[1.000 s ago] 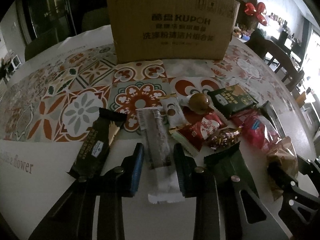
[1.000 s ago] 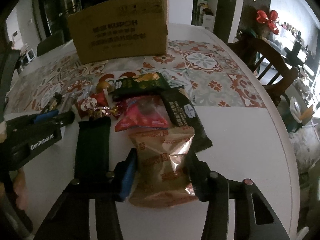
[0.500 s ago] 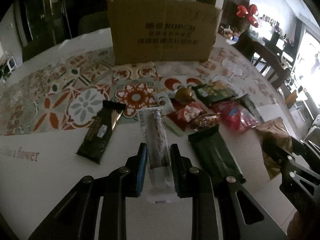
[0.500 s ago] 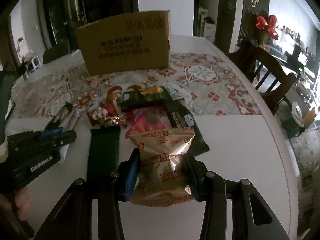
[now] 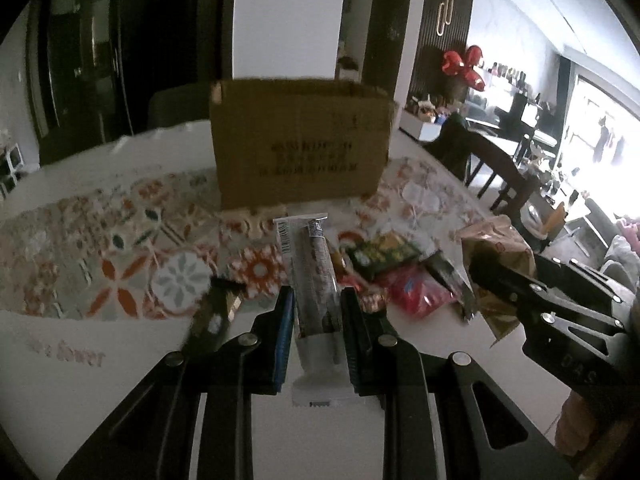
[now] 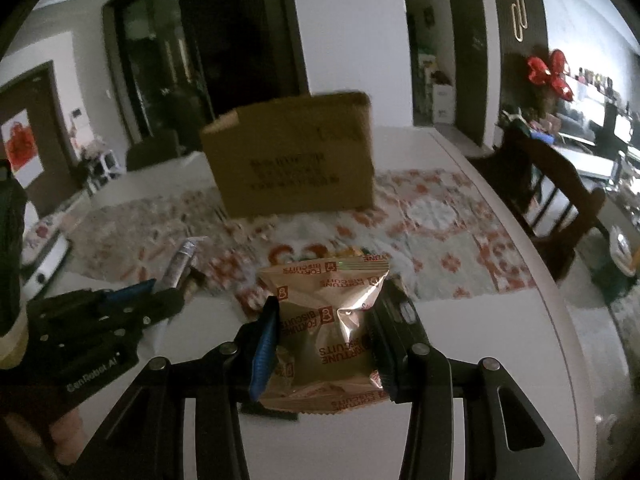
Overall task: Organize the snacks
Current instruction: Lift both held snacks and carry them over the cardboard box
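Observation:
My left gripper [image 5: 316,312] is shut on a long clear-wrapped snack bar [image 5: 310,276], lifted off the table. The right gripper [image 6: 326,320] is shut on a tan Fortune Biscuits bag [image 6: 332,312], also raised. That bag [image 5: 496,248] and the right gripper [image 5: 492,276] show at the right of the left wrist view; the bar [image 6: 182,260] and the left gripper [image 6: 132,296] show at the left of the right wrist view. A brown cardboard box [image 5: 300,144] stands behind, seen too in the other view [image 6: 292,156]. Several more snacks lie in a pile [image 5: 400,276].
A dark snack bar [image 5: 214,316] lies left of my left gripper on the white table [image 5: 80,360]. A patterned runner [image 5: 120,260] crosses the table in front of the box. A wooden chair [image 6: 560,192] stands at the table's right edge.
Both grippers closed on their snacks and rose from the table, lifting the bar and the biscuit bag. Both views have tilted up, showing more of the room.

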Demonstrator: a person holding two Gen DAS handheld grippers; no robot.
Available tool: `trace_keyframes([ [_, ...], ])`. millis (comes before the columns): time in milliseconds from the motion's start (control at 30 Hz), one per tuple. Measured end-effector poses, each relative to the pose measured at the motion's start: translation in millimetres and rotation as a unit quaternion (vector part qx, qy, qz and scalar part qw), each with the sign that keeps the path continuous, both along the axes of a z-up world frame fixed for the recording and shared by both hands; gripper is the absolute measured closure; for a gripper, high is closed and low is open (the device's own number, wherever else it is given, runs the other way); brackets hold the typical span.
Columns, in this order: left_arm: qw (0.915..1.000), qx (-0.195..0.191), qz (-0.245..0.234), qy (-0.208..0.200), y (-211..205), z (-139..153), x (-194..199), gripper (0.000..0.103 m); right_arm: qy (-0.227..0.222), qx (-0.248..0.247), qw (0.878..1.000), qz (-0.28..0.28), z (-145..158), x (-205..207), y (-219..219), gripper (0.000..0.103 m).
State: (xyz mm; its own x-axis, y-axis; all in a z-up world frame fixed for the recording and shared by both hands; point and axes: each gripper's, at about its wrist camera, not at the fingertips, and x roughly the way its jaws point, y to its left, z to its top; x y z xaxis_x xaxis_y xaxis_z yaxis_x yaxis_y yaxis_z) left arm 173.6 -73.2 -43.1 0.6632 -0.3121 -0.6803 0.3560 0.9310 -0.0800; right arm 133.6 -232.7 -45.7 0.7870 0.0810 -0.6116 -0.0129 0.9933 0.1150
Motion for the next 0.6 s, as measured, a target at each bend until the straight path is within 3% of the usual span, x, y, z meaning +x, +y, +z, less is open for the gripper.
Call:
trace_keyframes([
  [267, 0.9994, -0.006, -0.008, -0.033, 7.9, 36.8, 17.0, 0.079, -0.047, -0.017, 0.999, 0.019, 34.8, 19.1, 10.5, 0.059],
  [600, 0.9937, -0.008, -0.011, -0.111, 3.4, 88.6, 66.5, 0.079, -0.107, -0.015, 0.994, 0.021, 78.2, 67.5, 5.6, 0.059],
])
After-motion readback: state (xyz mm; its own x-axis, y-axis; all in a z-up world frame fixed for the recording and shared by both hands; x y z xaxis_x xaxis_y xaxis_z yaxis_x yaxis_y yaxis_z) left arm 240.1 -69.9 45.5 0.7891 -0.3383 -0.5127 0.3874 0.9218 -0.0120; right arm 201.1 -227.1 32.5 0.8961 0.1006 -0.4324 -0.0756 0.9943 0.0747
